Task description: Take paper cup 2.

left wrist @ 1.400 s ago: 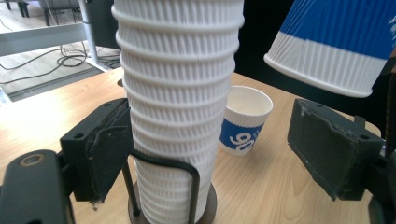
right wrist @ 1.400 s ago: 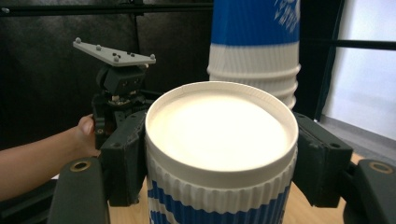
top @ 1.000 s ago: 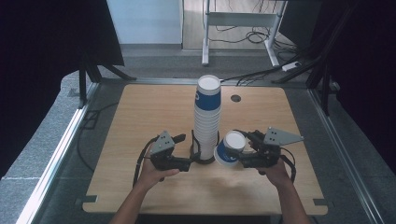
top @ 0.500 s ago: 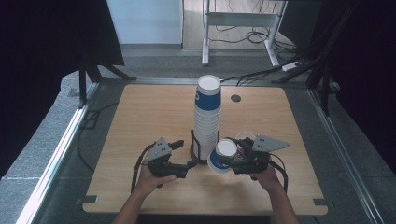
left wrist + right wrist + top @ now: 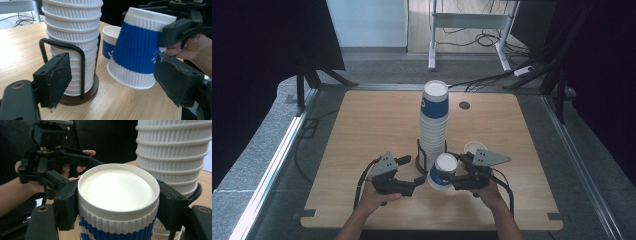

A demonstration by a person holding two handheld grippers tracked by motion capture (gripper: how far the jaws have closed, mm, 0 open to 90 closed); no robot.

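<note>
A tall stack of white ribbed paper cups (image 5: 434,125) stands in a black wire holder (image 5: 81,72) at mid-table. My right gripper (image 5: 452,177) is shut on a blue-and-white cup (image 5: 442,172), held bottom-up and tilted, just right of the stack's foot. In the right gripper view its white base (image 5: 118,190) faces the camera between both jaws. My left gripper (image 5: 414,182) is open, just left of that cup. In the left gripper view the held cup (image 5: 140,50) hangs ahead of its spread pads (image 5: 58,77), above the table.
An upright blue-and-white cup (image 5: 474,148) stands on the table behind the right gripper, also seen as the cup (image 5: 110,42) beside the stack. A cable hole (image 5: 464,105) lies at the back. The wooden table (image 5: 362,130) has metal rails on both sides.
Both grippers have drawn toward the near edge. The right gripper has carried the cup left and down, closer to the left gripper's open jaws.
</note>
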